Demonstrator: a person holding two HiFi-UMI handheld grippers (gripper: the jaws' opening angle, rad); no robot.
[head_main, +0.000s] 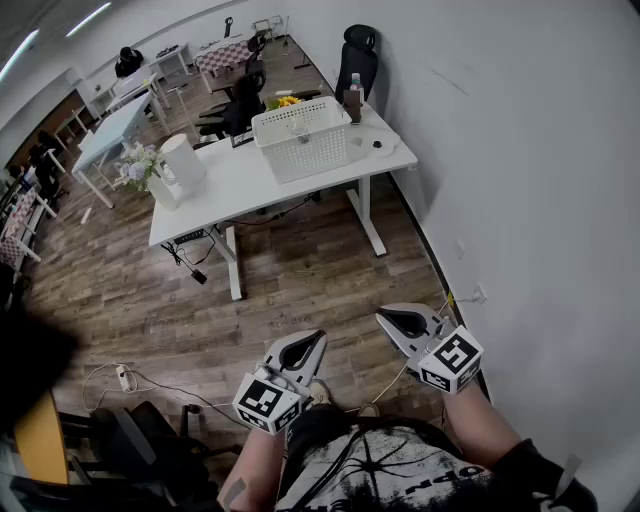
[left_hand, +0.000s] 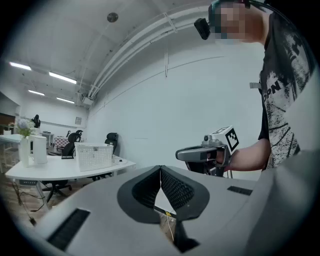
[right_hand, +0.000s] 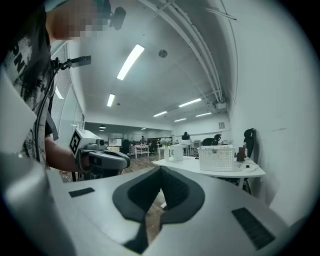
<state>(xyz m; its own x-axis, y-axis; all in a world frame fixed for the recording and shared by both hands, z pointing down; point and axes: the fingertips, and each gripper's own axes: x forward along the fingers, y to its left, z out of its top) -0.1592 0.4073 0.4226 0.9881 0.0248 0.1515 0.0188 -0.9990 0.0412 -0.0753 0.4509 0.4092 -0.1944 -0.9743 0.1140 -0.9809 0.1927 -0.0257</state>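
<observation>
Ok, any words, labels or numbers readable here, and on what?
"PON": white letters on the person's black printed T-shirt; this is an unsure reading and the rest is cut off.
Small square sign on the far white wall: too small to read.
Left gripper and right gripper: black-and-white square markers only, no words.

A basket (head_main: 300, 140) sits on the desk (head_main: 240, 182) (wall (head_main: 520, 150) to its right), chair (head_main: 358, 58) behind, vase (head_main: 160, 188) at the left end.
</observation>
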